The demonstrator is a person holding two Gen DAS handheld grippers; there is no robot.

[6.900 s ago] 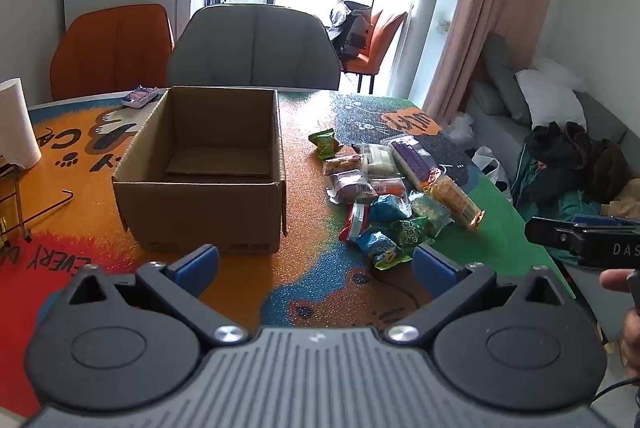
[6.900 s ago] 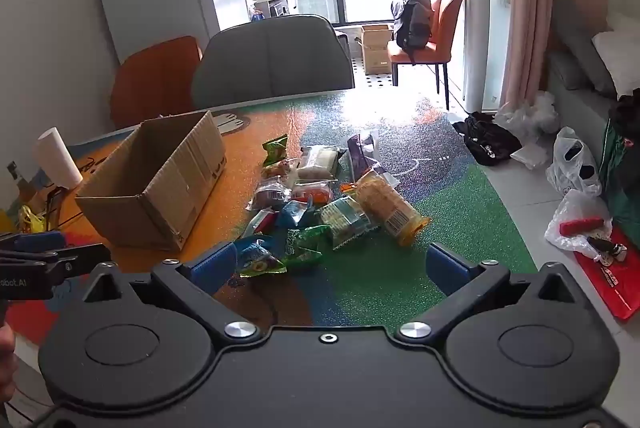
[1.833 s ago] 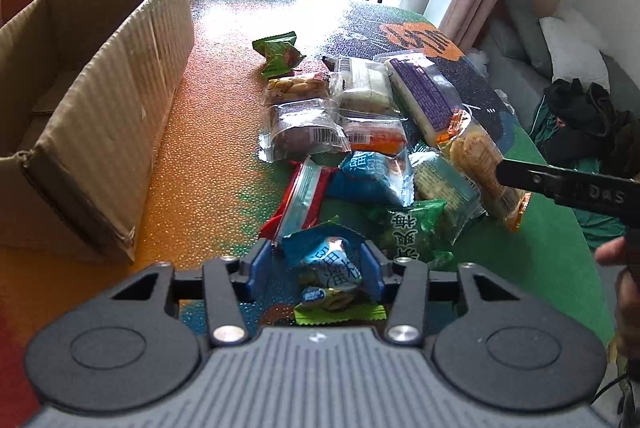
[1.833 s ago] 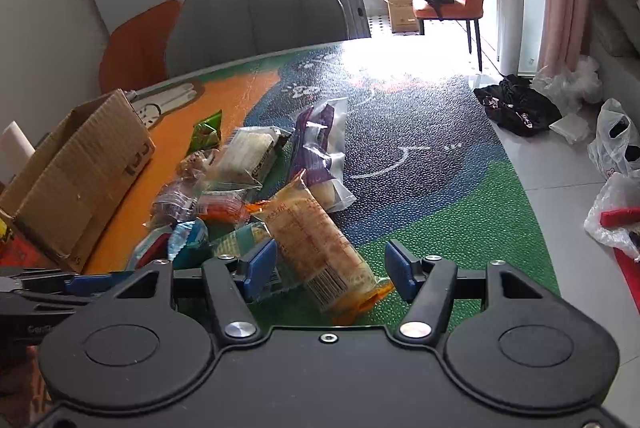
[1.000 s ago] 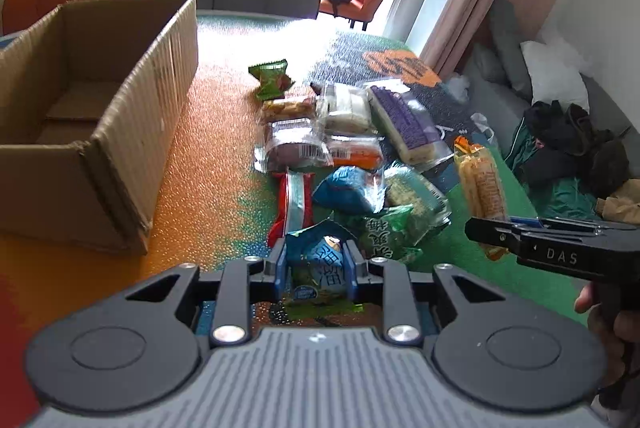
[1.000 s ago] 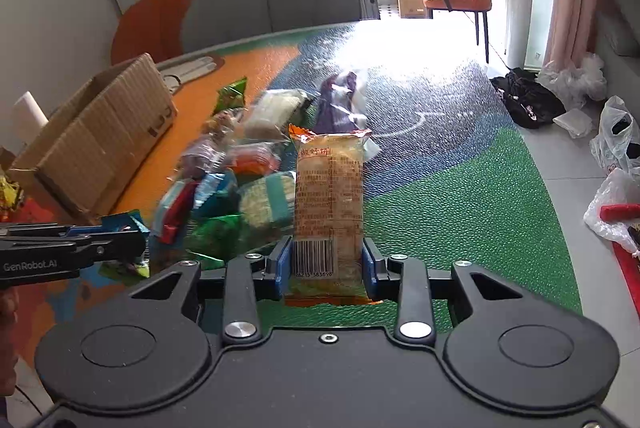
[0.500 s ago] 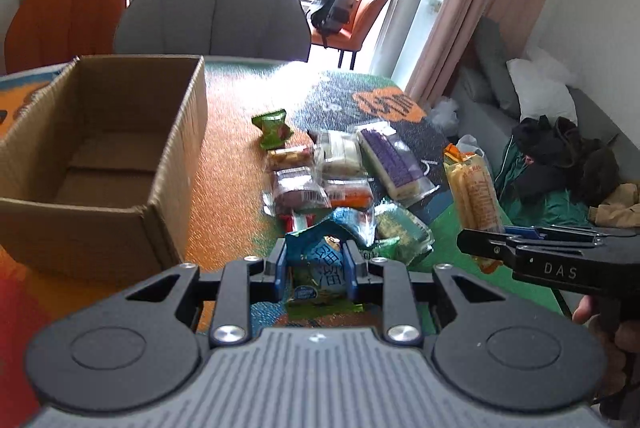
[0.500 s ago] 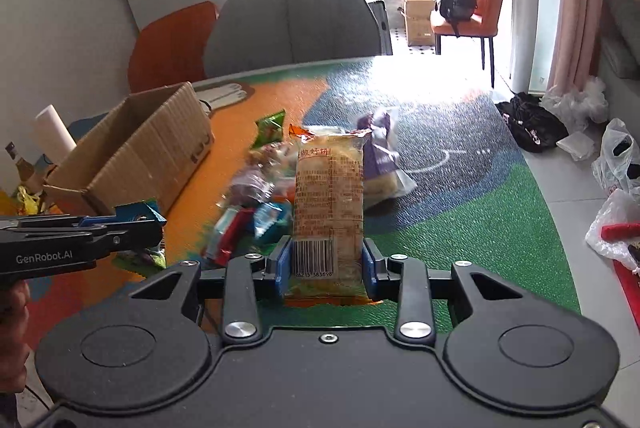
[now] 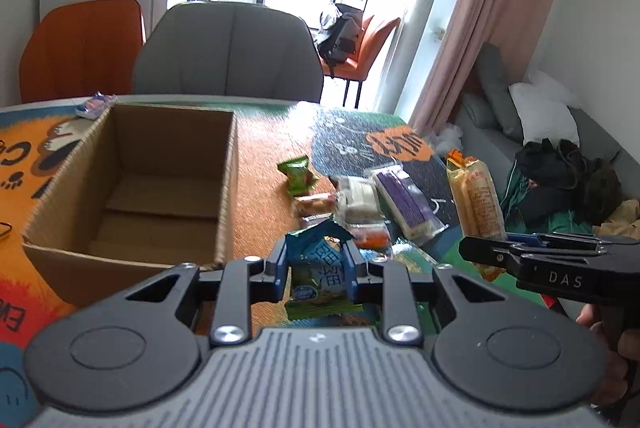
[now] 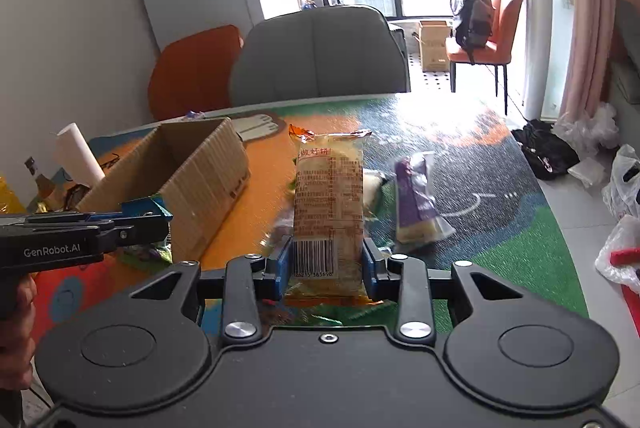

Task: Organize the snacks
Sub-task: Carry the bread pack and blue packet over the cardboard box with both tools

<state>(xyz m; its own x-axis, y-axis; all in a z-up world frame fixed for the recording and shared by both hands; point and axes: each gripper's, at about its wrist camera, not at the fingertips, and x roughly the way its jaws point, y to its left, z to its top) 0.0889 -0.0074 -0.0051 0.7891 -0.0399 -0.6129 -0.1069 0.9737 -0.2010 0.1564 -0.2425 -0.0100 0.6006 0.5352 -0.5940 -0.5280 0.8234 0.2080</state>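
My left gripper (image 9: pixel 316 274) is shut on a blue snack packet (image 9: pixel 318 268), held in the air just right of the open cardboard box (image 9: pixel 226 164). The long orange cracker pack (image 10: pixel 329 200) stands upright in my right gripper (image 10: pixel 328 270), which is shut on its barcode end above the table. In the left wrist view that cracker pack (image 9: pixel 476 200) hangs in the right gripper (image 9: pixel 504 246) at the right. Seen from the right wrist, the left gripper (image 10: pixel 154 216) holds its packet beside the box (image 10: pixel 200 172). Several snack packets lie on the table, among them a purple one (image 9: pixel 404 200) and a green one (image 9: pixel 298 174).
A grey chair (image 9: pixel 228 56) and an orange chair (image 9: pixel 84 48) stand behind the table. A white paper roll (image 10: pixel 78 152) is at the table's left end. Bags and clothes lie on the floor (image 10: pixel 560 148) to the right. A small packet (image 9: pixel 94 104) lies behind the box.
Both grippers have risen with their packets and tilted up, so the box and the far chairs sit lower and fuller in view. The snack pile has dropped beneath them.
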